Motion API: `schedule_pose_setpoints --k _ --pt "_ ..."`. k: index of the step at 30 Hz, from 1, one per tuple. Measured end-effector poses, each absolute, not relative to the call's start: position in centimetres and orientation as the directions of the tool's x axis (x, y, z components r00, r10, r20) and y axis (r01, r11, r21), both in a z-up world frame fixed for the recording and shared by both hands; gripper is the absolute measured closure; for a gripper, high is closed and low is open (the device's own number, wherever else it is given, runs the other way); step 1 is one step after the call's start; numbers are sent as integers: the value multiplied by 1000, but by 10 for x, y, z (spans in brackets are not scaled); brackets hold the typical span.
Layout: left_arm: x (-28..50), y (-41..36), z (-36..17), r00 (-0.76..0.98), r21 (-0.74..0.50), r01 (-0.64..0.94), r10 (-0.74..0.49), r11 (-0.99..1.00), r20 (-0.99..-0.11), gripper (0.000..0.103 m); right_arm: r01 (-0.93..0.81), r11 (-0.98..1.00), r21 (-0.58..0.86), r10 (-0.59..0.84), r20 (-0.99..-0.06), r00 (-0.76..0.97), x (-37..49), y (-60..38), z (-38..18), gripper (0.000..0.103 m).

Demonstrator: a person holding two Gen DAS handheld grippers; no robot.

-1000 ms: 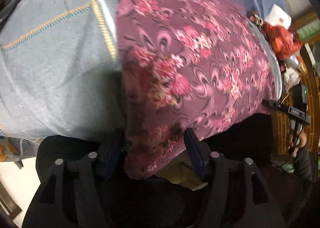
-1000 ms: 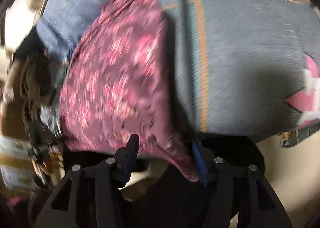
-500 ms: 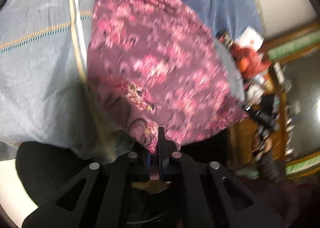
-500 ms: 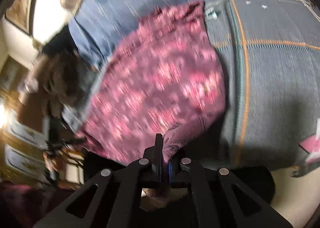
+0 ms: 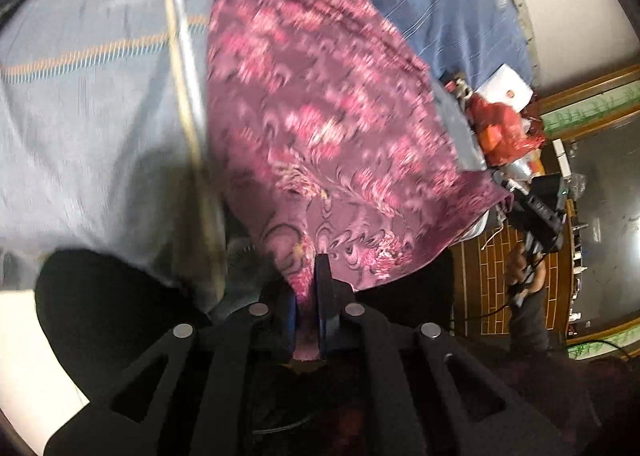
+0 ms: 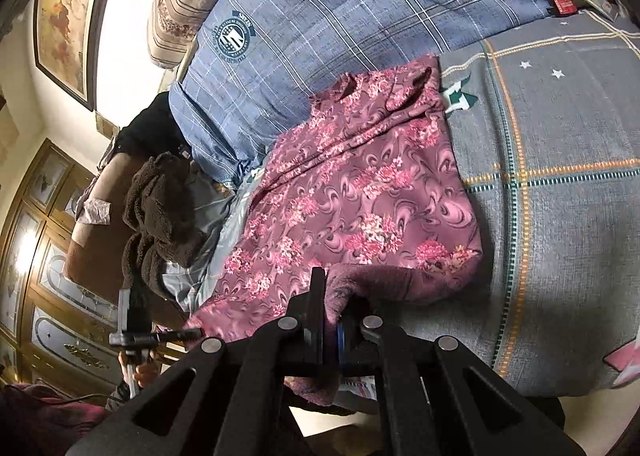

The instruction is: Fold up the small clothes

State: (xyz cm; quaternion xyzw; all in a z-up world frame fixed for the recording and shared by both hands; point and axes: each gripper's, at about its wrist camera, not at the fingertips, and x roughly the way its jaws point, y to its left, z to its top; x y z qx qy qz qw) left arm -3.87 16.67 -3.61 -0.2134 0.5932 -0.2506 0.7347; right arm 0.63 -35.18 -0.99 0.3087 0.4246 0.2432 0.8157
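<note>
Both your left gripper (image 5: 308,288) and right gripper (image 6: 326,296) are clamped on the near hem of the floral garment (image 6: 360,192) lying across the grey bedspread (image 6: 560,216), and uneven pulling could skew the fold.

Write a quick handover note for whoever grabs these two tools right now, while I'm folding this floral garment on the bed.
Left tool: shut on the near edge of the floral garment.
Right tool: shut on the same near edge at its other corner.
The garment lies spread on the grey bedspread, its far end against the blue plaid quilt.
Done: both near corners gripped.
Left: carry the near edge over to the far end, release, finish folding.
</note>
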Motion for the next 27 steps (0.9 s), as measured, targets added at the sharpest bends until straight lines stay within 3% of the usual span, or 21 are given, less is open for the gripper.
schedule_pose_setpoints --k 5,12,21,27 --pt "-46 160 -52 139 -603 82 -608 794 -782 98 -115 698 707 653 -562 508 3 -353 -18 99" --pt "-27 173 -4 260 -682 113 -684 722 -681 99 -172 688 705 666 -519 536 7 -351 0 99" --pt "80 210 13 448 -770 -46 -676 637 -585 99 -172 662 729 653 -449 610 84 -359 22 99" --pt "164 227 15 548 -777 -121 -612 617 -571 99 -100 627 773 614 -411 674 157 -371 18 99"
